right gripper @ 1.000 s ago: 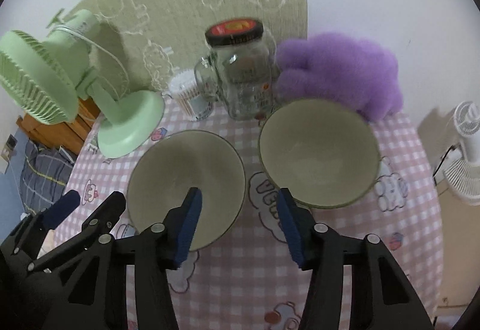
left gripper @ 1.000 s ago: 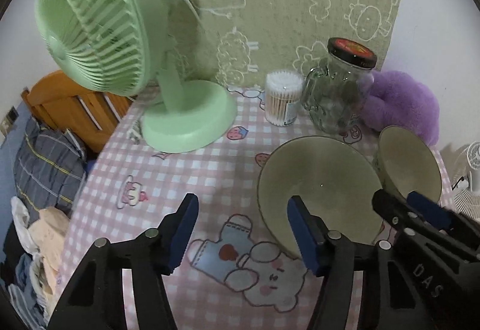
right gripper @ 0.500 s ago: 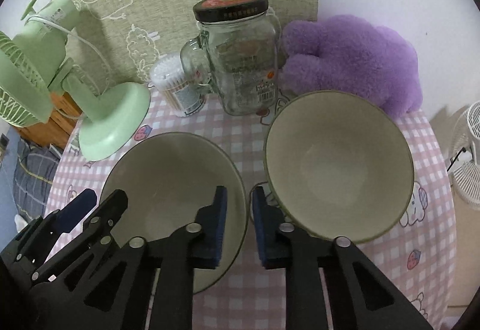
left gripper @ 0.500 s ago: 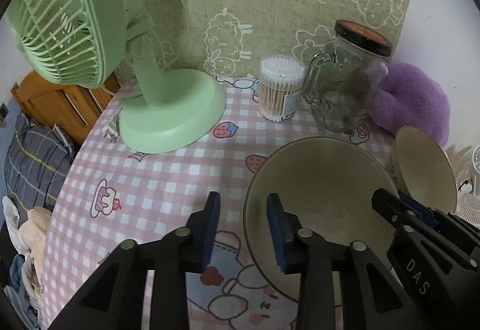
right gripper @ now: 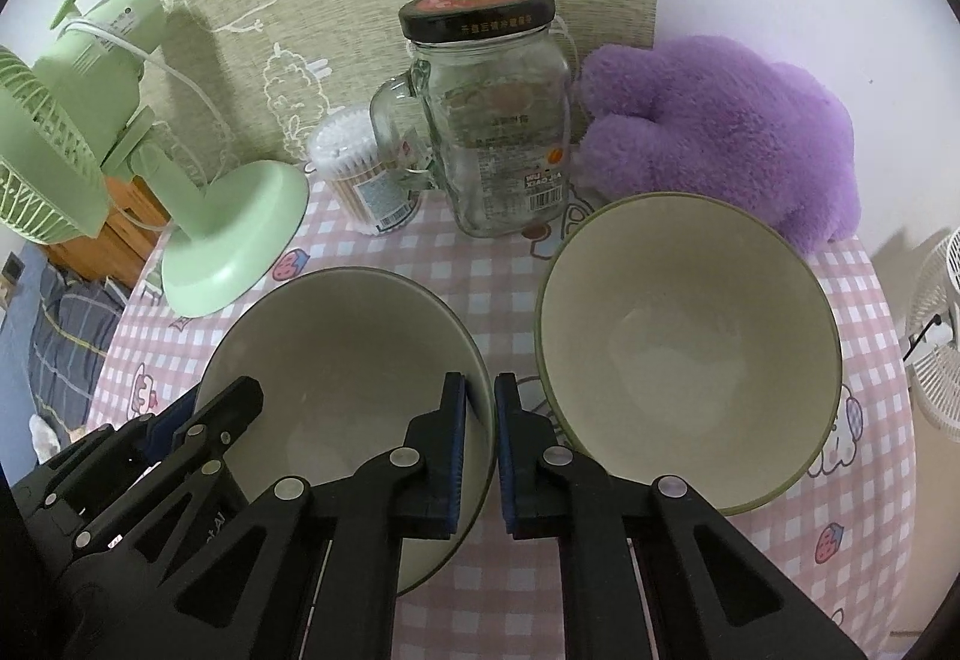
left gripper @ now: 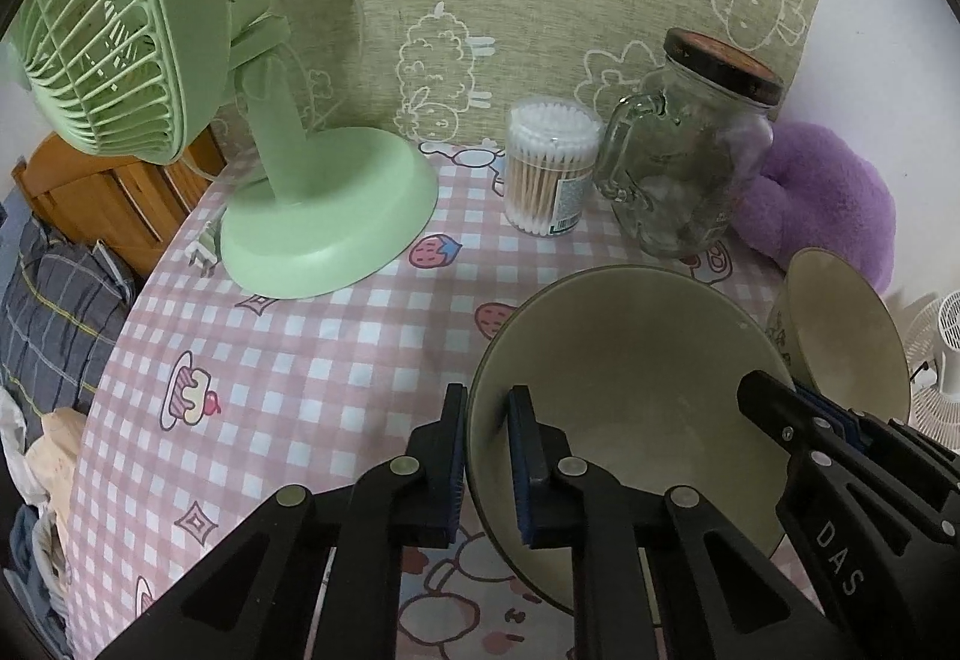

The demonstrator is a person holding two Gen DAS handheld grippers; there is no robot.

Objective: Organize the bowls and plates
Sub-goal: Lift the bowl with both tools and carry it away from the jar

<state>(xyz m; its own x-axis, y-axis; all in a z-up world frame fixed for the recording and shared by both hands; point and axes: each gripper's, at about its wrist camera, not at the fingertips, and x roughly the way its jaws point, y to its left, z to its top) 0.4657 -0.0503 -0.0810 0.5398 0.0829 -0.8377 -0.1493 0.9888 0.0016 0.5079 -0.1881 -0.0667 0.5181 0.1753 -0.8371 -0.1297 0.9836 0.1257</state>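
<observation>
Two pale bowls side by side on checked surface (left gripper: 288, 360); left tool (left gripper: 486, 456) and right tool (right gripper: 479, 435), open a second ago, now clenched on opposite rims of left bowl (right gripper: 348, 348); right bowl (right gripper: 690, 336) untouched; lift likely next

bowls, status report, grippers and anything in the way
Left gripper shut on near bowl left rim. Right gripper shut on its right rim. Second bowl close beside, untouched. Nothing between them.

Fan (left gripper: 324, 216), cotton swabs (left gripper: 549, 168), jar (right gripper: 498, 132), plush (right gripper: 726, 132)
</observation>
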